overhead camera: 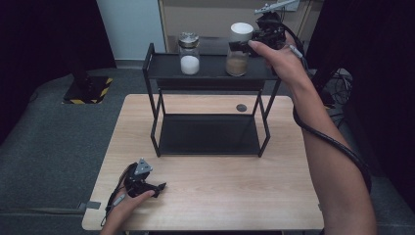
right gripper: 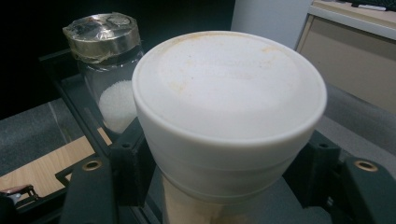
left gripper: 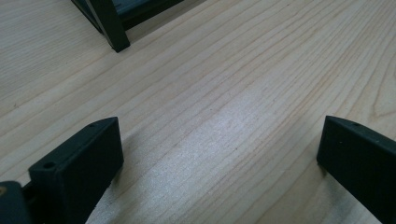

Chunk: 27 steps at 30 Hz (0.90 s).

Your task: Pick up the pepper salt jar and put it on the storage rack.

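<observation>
Jar [overhead camera: 238, 54] of brown powder stands on the rack's [overhead camera: 161, 68] top shelf, your right gripper [overhead camera: 241, 45] clamped under its white lid [right gripper: 229, 107]; left gripper [overhead camera: 157, 188] rests open on the table [overhead camera: 235, 196]. Yank sideways and it could tip or clip the neighbouring jar [overhead camera: 189, 54].

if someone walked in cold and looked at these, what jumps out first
Probably the right gripper up at the top shelf of the black rack, its jaws on either side of the white-lidded jar of brown powder. Next to it on the same shelf stands a gold-lidded jar of white powder. The left gripper rests open on the wooden table near the front edge, holding nothing.
</observation>
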### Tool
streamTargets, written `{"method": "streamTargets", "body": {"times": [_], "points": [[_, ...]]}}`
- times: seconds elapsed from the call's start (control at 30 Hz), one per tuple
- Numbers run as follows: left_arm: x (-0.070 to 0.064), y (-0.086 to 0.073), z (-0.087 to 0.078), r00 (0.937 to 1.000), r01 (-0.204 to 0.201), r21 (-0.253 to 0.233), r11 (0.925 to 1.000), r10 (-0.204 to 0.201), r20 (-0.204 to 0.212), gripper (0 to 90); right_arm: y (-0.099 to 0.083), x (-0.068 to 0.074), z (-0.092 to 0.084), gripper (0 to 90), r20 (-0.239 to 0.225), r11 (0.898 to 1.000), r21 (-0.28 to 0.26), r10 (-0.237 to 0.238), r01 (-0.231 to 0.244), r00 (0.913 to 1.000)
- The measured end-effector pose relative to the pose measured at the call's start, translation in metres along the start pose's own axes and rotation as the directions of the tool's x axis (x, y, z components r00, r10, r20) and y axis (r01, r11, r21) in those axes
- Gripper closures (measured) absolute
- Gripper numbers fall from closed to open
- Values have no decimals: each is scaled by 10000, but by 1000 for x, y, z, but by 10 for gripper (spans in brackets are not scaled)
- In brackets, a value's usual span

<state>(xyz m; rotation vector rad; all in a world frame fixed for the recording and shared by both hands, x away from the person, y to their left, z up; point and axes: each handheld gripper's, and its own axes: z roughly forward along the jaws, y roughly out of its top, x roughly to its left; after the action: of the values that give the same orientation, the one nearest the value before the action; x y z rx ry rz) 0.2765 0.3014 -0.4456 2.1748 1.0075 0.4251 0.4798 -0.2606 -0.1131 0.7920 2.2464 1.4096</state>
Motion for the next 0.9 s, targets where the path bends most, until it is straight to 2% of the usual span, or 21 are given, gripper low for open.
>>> {"method": "streamTargets", "body": {"times": [0.3,0.4,0.7,0.8,0.9], "points": [[0,0,0,10000,1,0,10000,-1,0,0,0,2,0,336,68,9996,59,-282,281,9996],[0,0,0,10000,0,1,10000,0,1,0,1,2,1,267,68,9995,105,-312,311,9995],[0,0,0,10000,1,1,10000,-1,1,0,1,16,-8,56,436,9962,234,-851,841,9954],[0,0,0,10000,1,1,10000,-1,0,0,0,21,-13,47,656,9955,340,-911,890,9937],[0,0,0,10000,1,1,10000,-1,0,0,-3,22,-20,46,689,9955,298,-922,903,9934]]}}
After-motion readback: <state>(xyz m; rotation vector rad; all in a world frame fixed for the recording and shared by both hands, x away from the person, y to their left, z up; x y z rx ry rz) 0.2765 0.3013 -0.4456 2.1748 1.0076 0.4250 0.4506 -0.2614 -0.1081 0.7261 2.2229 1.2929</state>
